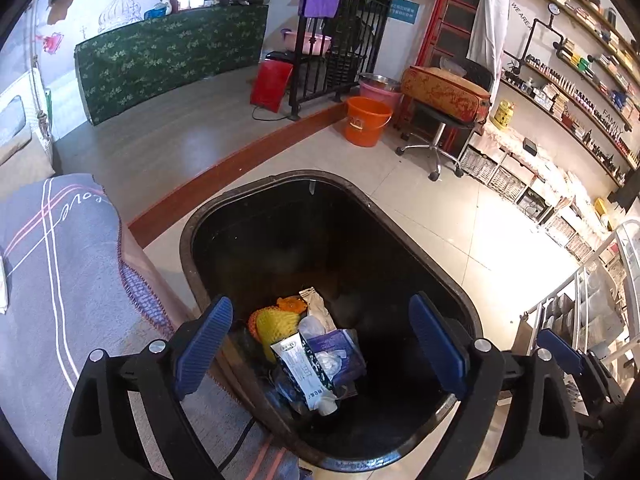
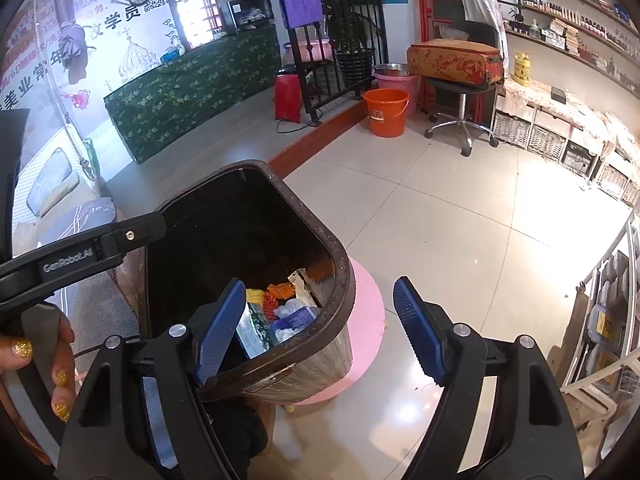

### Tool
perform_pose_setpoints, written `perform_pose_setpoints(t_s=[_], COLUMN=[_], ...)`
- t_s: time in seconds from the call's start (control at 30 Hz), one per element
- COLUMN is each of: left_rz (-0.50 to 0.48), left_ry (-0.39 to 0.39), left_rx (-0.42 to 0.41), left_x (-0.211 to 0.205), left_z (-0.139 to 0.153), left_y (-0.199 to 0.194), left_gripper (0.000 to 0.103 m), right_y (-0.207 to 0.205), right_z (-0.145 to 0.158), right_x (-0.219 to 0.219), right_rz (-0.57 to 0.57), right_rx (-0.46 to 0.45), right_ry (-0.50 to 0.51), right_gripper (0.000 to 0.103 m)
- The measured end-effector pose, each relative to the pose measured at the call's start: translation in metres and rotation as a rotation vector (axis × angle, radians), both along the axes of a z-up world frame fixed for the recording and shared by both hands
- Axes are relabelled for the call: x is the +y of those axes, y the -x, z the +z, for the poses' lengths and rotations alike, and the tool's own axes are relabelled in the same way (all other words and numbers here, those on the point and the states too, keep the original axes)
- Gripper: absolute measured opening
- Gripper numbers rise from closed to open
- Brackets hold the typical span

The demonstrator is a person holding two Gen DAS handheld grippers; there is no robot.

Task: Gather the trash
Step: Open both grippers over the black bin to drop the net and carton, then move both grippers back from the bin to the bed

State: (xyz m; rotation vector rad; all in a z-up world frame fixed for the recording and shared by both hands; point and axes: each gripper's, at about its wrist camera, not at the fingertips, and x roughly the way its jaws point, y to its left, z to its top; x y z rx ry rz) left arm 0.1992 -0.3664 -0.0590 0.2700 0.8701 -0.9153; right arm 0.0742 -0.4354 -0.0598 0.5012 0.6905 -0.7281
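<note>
1. Presently, left gripper point(image 1: 322, 342): jaws spread wide and empty, poised over the near end of the open bin point(image 1: 192, 240), centre of the left wrist view.
2. Right gripper point(image 2: 320, 330): also agape, nothing between the pads. Its left blue finger point(image 2: 220, 330) hangs over the bin's mouth at lower centre; its right finger stands outside the rim, above the floor.
3. Trash, location: heaped at the bin's bottom. Items noted: white tube point(image 1: 306, 376) lying uppermost, blue packet point(image 1: 340, 354) beside it, yellow mesh wrap point(image 1: 276, 324) behind, brown paper scrap point(image 1: 316, 306) against the far side.
4. Step in hand, by my judgement: a drop into the bin. To do it well, keep the open jaws over the mouth until the piece lies clear, then lift straight out without clipping the rim.
5. Left wrist view only: the full heap inside, and a grey striped cloth point(image 1: 60, 280) at lower left, just beside the bin.
6. Right wrist view only: the pink round stand point(image 2: 366, 316) under the bin, and, at lower left, the person's hand point(image 2: 44, 364) with gold-glittered nails holding the other tool.
</note>
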Motion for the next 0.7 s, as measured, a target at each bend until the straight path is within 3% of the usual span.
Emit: perform_pose_setpoints(t_s=[0.17,0.47,0.7], left_rz=[0.012,0.05,0.131], left_ry=[0.014,0.039,0.044], left_rx=[0.017,-0.049,-0.078], left_x=[0.007,0.032,0.068], left_z=[0.004,0.016,0.022], left_y=[-0.003,-0.003,-0.012], left_gripper=[0.089,0.09,0.092], right_y=[-0.002,-0.009,-0.021], right_z=[0.001,0.004,0.009], right_x=[0.002,0.006,0.018], right_rz=[0.007,0.031,0.085], right_rx=[0.001,-0.001,-0.015], right_ry=[-0.001,0.01,0.029], right_gripper=[0.076,0.076,0.083])
